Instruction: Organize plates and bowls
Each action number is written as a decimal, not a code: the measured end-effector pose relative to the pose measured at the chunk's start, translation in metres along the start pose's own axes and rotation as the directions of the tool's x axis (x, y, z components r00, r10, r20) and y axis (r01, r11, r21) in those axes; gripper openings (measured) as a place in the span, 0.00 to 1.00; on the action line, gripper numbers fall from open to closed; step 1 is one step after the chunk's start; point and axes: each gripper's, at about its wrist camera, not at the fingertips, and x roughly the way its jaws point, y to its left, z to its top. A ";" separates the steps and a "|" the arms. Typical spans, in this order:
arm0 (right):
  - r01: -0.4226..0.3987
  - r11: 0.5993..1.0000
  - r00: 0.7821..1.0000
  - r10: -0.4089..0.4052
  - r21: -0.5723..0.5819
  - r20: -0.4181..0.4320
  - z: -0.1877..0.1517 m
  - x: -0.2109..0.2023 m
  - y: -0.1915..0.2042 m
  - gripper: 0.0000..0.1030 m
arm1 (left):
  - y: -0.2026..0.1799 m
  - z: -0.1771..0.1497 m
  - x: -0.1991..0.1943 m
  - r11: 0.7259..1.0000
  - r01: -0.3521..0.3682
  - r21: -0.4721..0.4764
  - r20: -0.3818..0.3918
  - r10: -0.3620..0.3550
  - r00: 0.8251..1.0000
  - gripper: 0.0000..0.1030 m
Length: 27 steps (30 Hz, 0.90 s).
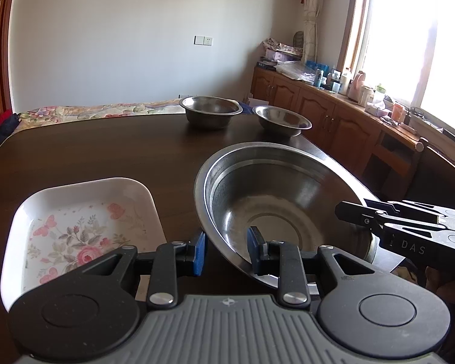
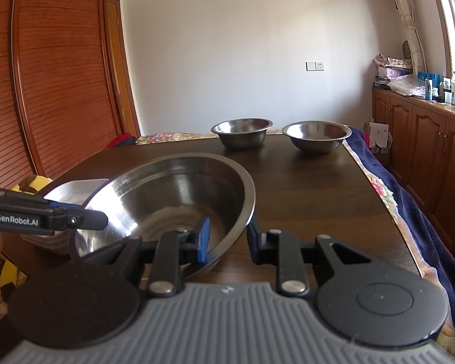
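My left fingers (image 1: 226, 250) and right fingers (image 2: 227, 239) each straddle opposite near rims of the big steel bowl (image 1: 276, 209), narrowed but seemingly not clamped. It sits tilted on the counter (image 1: 106, 151), with the floral plate (image 1: 75, 227) just left and two small bowls (image 2: 241, 132) far ahead.

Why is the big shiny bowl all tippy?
The big steel bowl sits tilted, not flat on the table. The left gripper and right gripper each straddle its rim. Nothing looks spilled or broken.
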 end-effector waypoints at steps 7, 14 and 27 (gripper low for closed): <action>-0.005 1.000 1.000 0.005 0.006 -0.003 0.001 -0.001 0.001 0.30 | 0.000 0.000 0.000 1.000 0.002 0.000 -0.002 -0.002 1.000 0.31; -0.002 1.000 1.000 0.002 0.003 0.002 0.002 0.001 0.005 0.42 | 0.002 0.003 -0.003 1.000 -0.002 -0.019 0.026 0.003 1.000 0.59; 0.014 1.000 0.997 -0.012 -0.025 0.077 0.022 -0.020 0.004 0.50 | 0.007 0.014 -0.019 0.998 -0.066 0.007 0.091 0.065 0.994 0.73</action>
